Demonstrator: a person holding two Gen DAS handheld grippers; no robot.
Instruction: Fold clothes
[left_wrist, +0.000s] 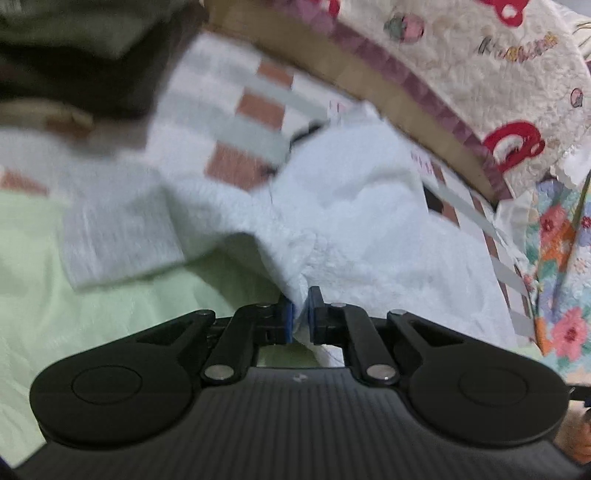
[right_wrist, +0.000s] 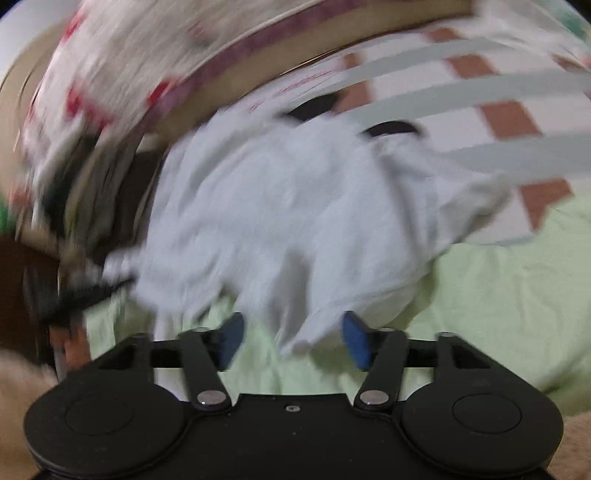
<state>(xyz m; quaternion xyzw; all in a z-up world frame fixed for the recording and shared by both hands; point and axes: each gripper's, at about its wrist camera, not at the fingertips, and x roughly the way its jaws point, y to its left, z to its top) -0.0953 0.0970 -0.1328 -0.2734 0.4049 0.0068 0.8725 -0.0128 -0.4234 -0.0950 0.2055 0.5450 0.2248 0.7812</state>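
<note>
A crumpled white garment (left_wrist: 354, 206) lies on a pale green sheet (left_wrist: 40, 288). In the left wrist view my left gripper (left_wrist: 301, 314) is shut on a bunched fold of that white cloth, which is pinched between the blue pads (left_wrist: 289, 318). In the right wrist view the same white garment (right_wrist: 280, 206) spreads out just ahead of my right gripper (right_wrist: 293, 341). That gripper stands open, its blue pads (right_wrist: 232, 338) wide apart. A loose edge of the cloth hangs between the jaws without being pressed. The picture is blurred.
A blanket with grey stripes and brick-red squares (left_wrist: 236, 122) (right_wrist: 480, 122) lies behind the garment. A cream quilt with red prints (left_wrist: 480, 74) and a tan, purple-edged border rises beyond. Floral fabric (left_wrist: 557, 280) hangs at the right. Dark clothing (left_wrist: 74, 66) sits far left.
</note>
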